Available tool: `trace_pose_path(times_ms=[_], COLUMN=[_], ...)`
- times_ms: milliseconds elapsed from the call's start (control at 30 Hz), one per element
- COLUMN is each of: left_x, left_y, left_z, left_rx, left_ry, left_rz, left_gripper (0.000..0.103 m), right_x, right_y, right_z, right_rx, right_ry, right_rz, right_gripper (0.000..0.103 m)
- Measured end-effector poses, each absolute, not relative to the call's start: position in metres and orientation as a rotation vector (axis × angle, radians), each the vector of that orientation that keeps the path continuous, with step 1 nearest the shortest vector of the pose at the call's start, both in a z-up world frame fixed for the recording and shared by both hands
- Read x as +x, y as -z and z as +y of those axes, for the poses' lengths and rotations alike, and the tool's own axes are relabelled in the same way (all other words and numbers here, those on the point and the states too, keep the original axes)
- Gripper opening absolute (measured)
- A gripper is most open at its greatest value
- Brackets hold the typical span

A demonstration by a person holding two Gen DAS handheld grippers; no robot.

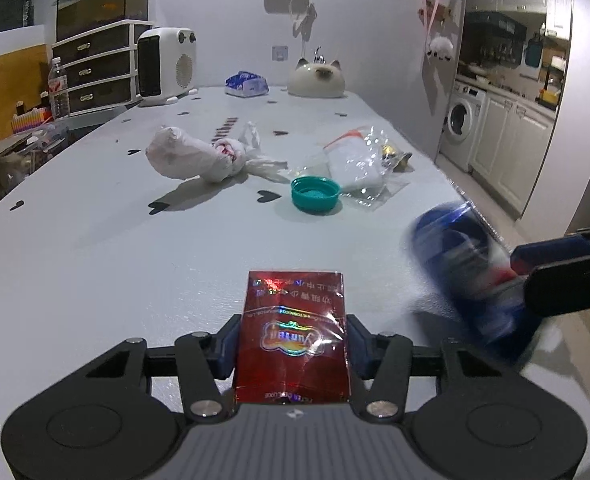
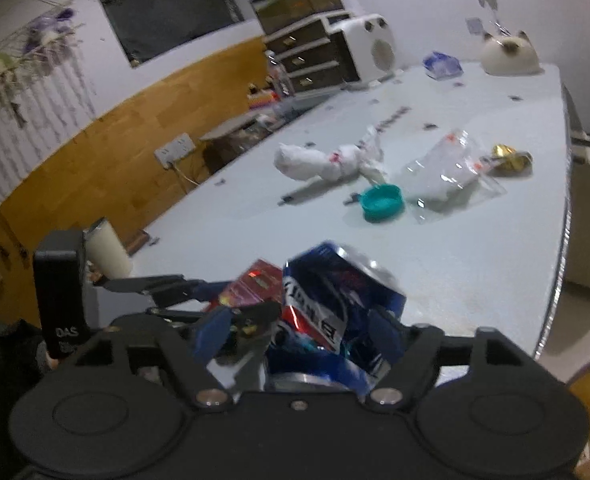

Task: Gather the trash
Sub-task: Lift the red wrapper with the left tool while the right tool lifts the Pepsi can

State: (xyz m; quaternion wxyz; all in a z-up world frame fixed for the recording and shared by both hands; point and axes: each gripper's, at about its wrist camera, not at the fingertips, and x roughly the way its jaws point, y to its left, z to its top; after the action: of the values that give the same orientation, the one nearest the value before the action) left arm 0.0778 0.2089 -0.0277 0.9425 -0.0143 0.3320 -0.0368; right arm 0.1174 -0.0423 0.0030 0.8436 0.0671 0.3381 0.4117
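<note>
The crushed blue can [image 2: 335, 312] may drop off the surface [image 2: 475, 272] edge, sitting loose between the right hand-held gripper [image 2: 315, 320]'s spread jaws, while the left hand-held gripper [image 1: 293, 340] clamps the red cigarette pack [image 1: 293, 332].

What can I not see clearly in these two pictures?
- Blue can, left view: motion blur smears its label.
- Red packet, right view: mostly hidden behind the can and gripper arms.
- Gold wrapper, left view: partly hidden by clear plastic bag.
- Trash bin: in neither view.
</note>
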Motion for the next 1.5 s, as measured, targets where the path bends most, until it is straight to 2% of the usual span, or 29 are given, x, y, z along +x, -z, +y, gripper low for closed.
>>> trace_pose_path(times_ms=[167,200,233,333,433,800,867,967,1033,1067,1133,1200,1500], left_x=[0.070,0.069,0.068,0.066,0.069,0.083,0.079,0.069,0.062,0.058,0.050,0.042,0.022], left_y=[0.024,0.023,0.022,0.019,0.018,0.024,0.025,0.025,0.025,0.025,0.025,0.027,0.033], left_z=[0.208,0.208,0.207,0.207,0.204,0.203,0.206,0.210,0.211,0.211,0.211,0.211,0.202], left_rx=[-0.061,-0.063,-0.062,-0.064,-0.059,-0.083,-0.092,-0.092,-0.086,-0.086,-0.095,-0.100,-0.069], left_ry=[0.075,0.071,0.065,0.066,0.074,0.084,0.075,0.056,0.040,0.034,0.029,0.020,-0.025], left_rz=[0.650,0.647,0.642,0.631,0.633,0.627,0.623,0.613,0.603,0.597,0.587,0.581,0.586], left_gripper=[0.053,0.053,0.053,0.053,0.053,0.053,0.053,0.053,0.053,0.053,0.053,0.053,0.053], right_x=[0.116,0.118,0.121,0.132,0.136,0.103,0.100,0.105,0.111,0.114,0.122,0.134,0.178], right_y=[-0.007,-0.006,-0.003,0.011,0.027,0.031,0.026,0.017,0.012,0.009,0.004,0.001,0.011], right_z=[-0.063,-0.067,-0.071,-0.080,-0.077,-0.056,-0.061,-0.072,-0.078,-0.080,-0.079,-0.075,-0.035], right_rx=[0.211,0.216,0.220,0.219,0.194,0.148,0.146,0.189,0.201,0.200,0.193,0.193,0.102], right_ry=[-0.868,-0.851,-0.831,-0.738,-0.705,-0.894,-0.887,-0.883,-0.862,-0.846,-0.851,-0.890,-1.055], right_rz=[0.662,0.663,0.672,0.733,0.792,0.788,0.769,0.721,0.690,0.673,0.635,0.619,0.813], right_gripper=[0.078,0.068,0.054,0.029,0.024,0.024,0.026,0.035,0.060,0.067,0.090,0.101,0.103])
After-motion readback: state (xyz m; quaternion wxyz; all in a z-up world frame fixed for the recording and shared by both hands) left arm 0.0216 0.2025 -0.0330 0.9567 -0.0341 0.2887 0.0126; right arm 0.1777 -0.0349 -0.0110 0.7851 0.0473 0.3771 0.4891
